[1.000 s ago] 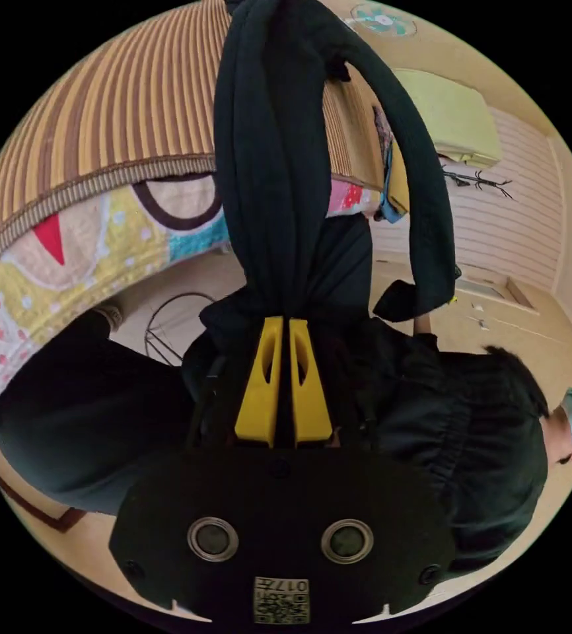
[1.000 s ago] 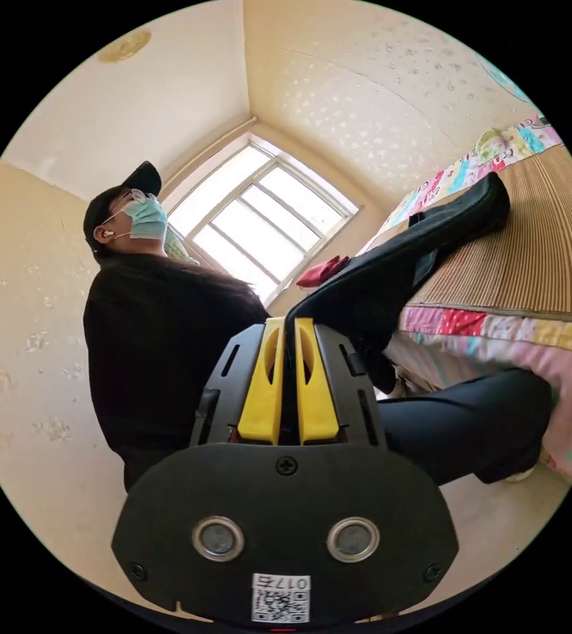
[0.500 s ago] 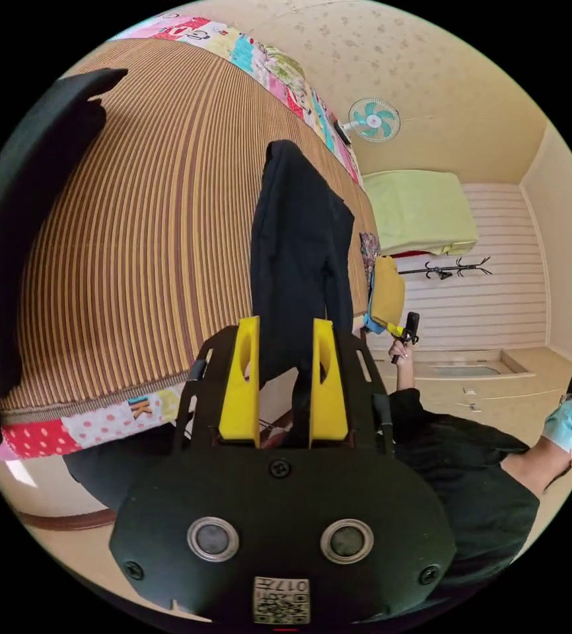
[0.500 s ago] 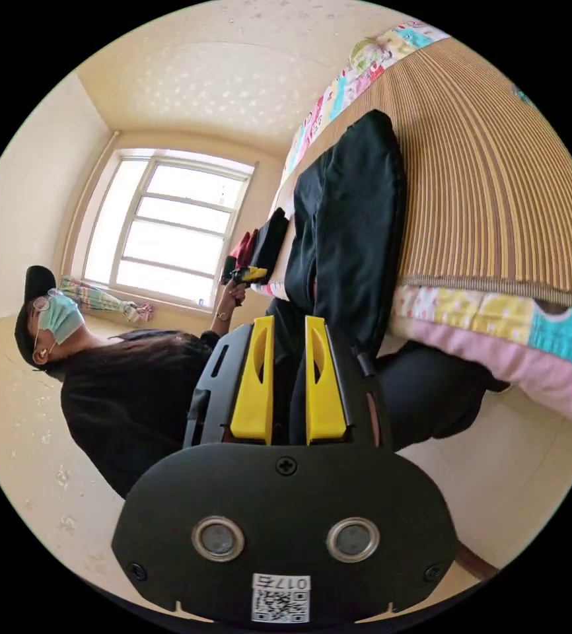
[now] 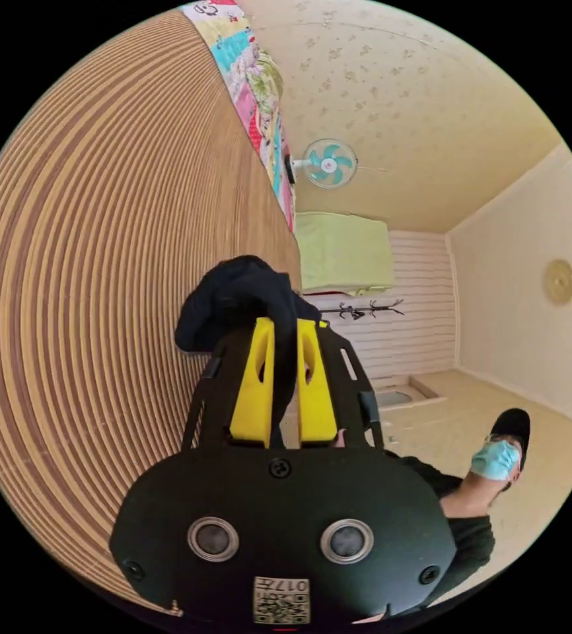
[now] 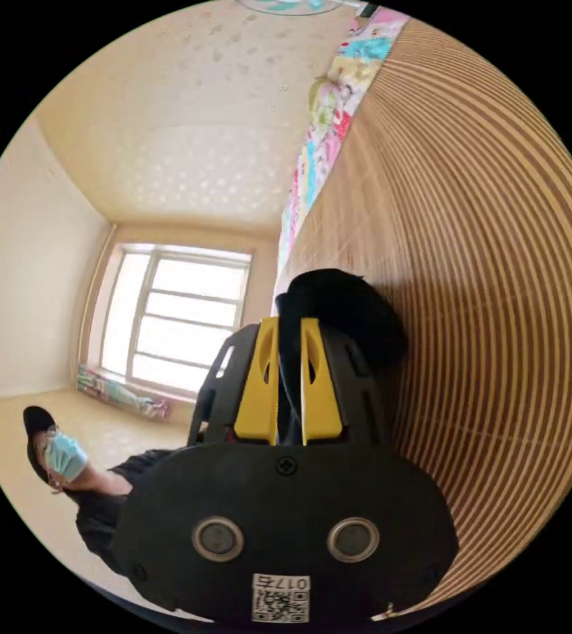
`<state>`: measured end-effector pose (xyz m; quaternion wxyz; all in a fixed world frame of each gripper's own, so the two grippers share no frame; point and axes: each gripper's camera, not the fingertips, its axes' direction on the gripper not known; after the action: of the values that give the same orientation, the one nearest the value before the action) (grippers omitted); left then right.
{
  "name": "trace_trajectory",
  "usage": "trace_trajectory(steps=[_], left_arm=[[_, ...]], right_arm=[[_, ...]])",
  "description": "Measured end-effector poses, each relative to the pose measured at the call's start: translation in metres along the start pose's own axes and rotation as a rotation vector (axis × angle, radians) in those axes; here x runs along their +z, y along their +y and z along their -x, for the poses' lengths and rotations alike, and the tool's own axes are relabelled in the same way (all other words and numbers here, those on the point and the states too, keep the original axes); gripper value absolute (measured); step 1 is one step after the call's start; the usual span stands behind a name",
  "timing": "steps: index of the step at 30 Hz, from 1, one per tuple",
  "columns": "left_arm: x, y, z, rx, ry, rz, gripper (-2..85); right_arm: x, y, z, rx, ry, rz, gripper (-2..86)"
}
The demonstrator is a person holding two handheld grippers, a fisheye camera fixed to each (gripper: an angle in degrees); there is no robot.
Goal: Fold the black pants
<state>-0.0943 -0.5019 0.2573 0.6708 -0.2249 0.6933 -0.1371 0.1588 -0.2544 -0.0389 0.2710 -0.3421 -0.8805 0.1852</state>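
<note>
In the left gripper view, the black pants [image 5: 236,300] bunch up in a dark lump just past my left gripper [image 5: 285,327], whose yellow jaws stand close together with a fold of the cloth pressed between them. In the right gripper view the black pants [image 6: 349,307] form a similar lump against the striped mat. A strip of that cloth runs down between the near-closed yellow jaws of my right gripper [image 6: 289,323]. Both grippers hover close over the mat, and the rest of the pants is hidden behind them.
A brown-and-tan striped mat [image 5: 88,264] covers the bed, edged by a colourful patterned quilt [image 5: 259,86]. A wall fan [image 5: 329,162], a green-covered item [image 5: 342,254] and a coat rack [image 5: 362,309] lie beyond. A window [image 6: 174,310] is across the room, and the person's masked head [image 6: 61,456] is low in view.
Half a second ago both grippers' jaws stood wider, with the pants draped long over the bed edge. Now both sit close over the mat, jaws narrowed on bunched cloth.
</note>
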Motion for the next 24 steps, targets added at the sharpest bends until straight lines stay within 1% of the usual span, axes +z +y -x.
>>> trace_trajectory(steps=[1, 2, 3, 4, 5, 6, 7, 8, 9, 11, 13, 15, 16, 18, 19, 20, 21, 22, 23, 24], left_arm=[[0.005, 0.027, -0.012, 0.136, 0.115, 0.053, 5.8], [0.007, 0.067, -0.029, 0.281, 0.172, 0.12, 5.7], [0.008, 0.089, -0.035, 0.332, 0.179, 0.152, 5.8], [0.005, 0.134, -0.038, 0.366, 0.159, 0.187, 6.1], [0.001, 0.174, -0.028, 0.31, 0.11, 0.196, 6.6], [-0.003, 0.192, -0.019, 0.26, 0.088, 0.193, 8.1], [-0.01, 0.224, 0.0, 0.159, 0.064, 0.173, 11.2], [-0.016, 0.249, 0.018, 0.076, 0.06, 0.146, 14.2], [-0.017, 0.26, 0.023, 0.057, 0.058, 0.134, 15.7], [-0.011, 0.281, 0.021, 0.094, -0.044, 0.124, 15.7], [-0.001, 0.281, 0.014, 0.13, -0.106, 0.103, 13.9], [0.009, 0.275, 0.003, 0.151, -0.131, 0.061, 10.9], [0.01, 0.27, -0.01, 0.175, -0.153, 0.023, 8.9], [0.0, 0.264, -0.05, 0.265, -0.188, -0.06, 7.3], [-0.014, 0.259, -0.088, 0.358, -0.2, -0.138, 6.5], [-0.03, 0.249, -0.127, 0.444, -0.193, -0.209, 5.9], [-0.037, 0.243, -0.145, 0.479, -0.183, -0.241, 5.8], [-0.05, 0.224, -0.18, 0.51, -0.198, -0.298, 5.6], [-0.053, 0.2, -0.212, 0.546, -0.251, -0.316, 5.6], [-0.055, 0.188, -0.227, 0.581, -0.26, -0.34, 5.5]], right_arm=[[0.004, 0.013, 0.015, -0.063, -0.041, 0.033, 6.4], [0.01, 0.048, 0.051, -0.212, -0.085, 0.104, 6.3], [0.013, 0.092, 0.082, -0.338, -0.113, 0.158, 6.5], [0.013, 0.115, 0.094, -0.373, -0.112, 0.174, 6.6], [0.008, 0.159, 0.108, -0.375, -0.085, 0.187, 7.3], [0.0, 0.196, 0.107, -0.292, -0.034, 0.173, 8.5], [-0.005, 0.213, 0.103, -0.234, -0.002, 0.156, 9.2], [-0.017, 0.242, 0.09, -0.125, 0.052, 0.104, 11.6], [-0.026, 0.265, 0.081, -0.063, 0.063, 0.07, 14.9], [-0.028, 0.284, 0.071, -0.038, 0.024, 0.03, 14.9], [-0.014, 0.285, 0.066, -0.037, 0.051, 0.039, 10.1], [0.027, 0.267, 0.071, -0.071, 0.108, 0.14, 6.7], [0.032, 0.262, 0.078, -0.097, 0.103, 0.132, 5.9], [0.022, 0.234, 0.126, -0.23, -0.023, -0.04, 4.0], [0.014, 0.224, 0.141, -0.267, -0.049, -0.09, 3.7], [-0.005, 0.198, 0.174, -0.352, -0.079, -0.185, 3.1], [-0.022, 0.165, 0.208, -0.432, -0.104, -0.244, 2.8], [-0.029, 0.147, 0.224, -0.473, -0.123, -0.268, 2.6], [-0.039, 0.107, 0.258, -0.558, -0.189, -0.294, 2.7], [-0.044, 0.06, 0.292, -0.598, -0.193, -0.318, 2.8]])
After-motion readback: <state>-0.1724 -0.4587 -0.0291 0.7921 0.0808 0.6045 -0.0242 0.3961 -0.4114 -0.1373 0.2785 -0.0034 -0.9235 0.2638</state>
